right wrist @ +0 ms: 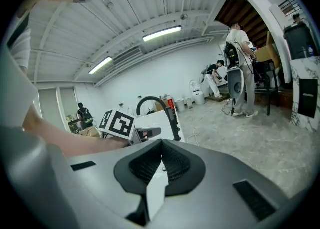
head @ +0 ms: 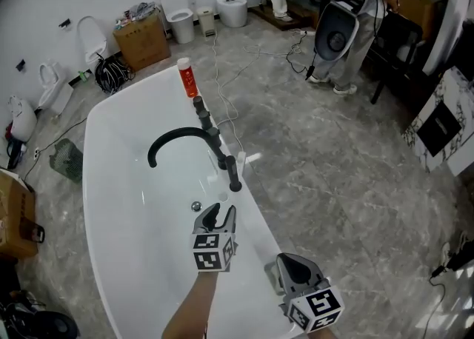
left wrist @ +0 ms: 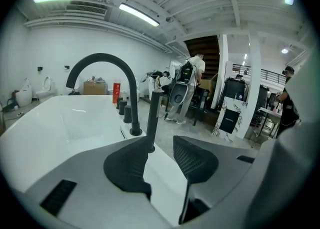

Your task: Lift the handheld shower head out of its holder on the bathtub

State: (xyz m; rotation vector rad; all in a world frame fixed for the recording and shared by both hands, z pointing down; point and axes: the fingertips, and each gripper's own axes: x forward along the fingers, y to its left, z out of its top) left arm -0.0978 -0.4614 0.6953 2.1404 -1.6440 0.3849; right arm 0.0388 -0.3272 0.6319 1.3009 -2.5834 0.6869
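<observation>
The handheld shower head (head: 234, 173) is a slim black rod standing upright in its holder on the white bathtub's (head: 111, 204) right rim, just past the arched black faucet (head: 181, 141). My left gripper (head: 220, 216) hovers over the rim a little short of it, jaws open and empty. In the left gripper view the shower head (left wrist: 152, 118) rises straight ahead, beyond the gap of the left gripper (left wrist: 160, 159). My right gripper (head: 286, 263) is nearer and further right, over the tub's outer edge, shut with nothing held. In the right gripper view the right gripper (right wrist: 160, 160) has its pads together.
Two black knobs (head: 201, 112) and a red bottle (head: 188, 80) stand further along the rim. A drain (head: 196, 206) sits in the tub floor. White cables (head: 222, 71) trail on the grey floor. Toilets (head: 231, 3), a cardboard box (head: 142, 40) and a standing person (head: 355, 12) are at the back.
</observation>
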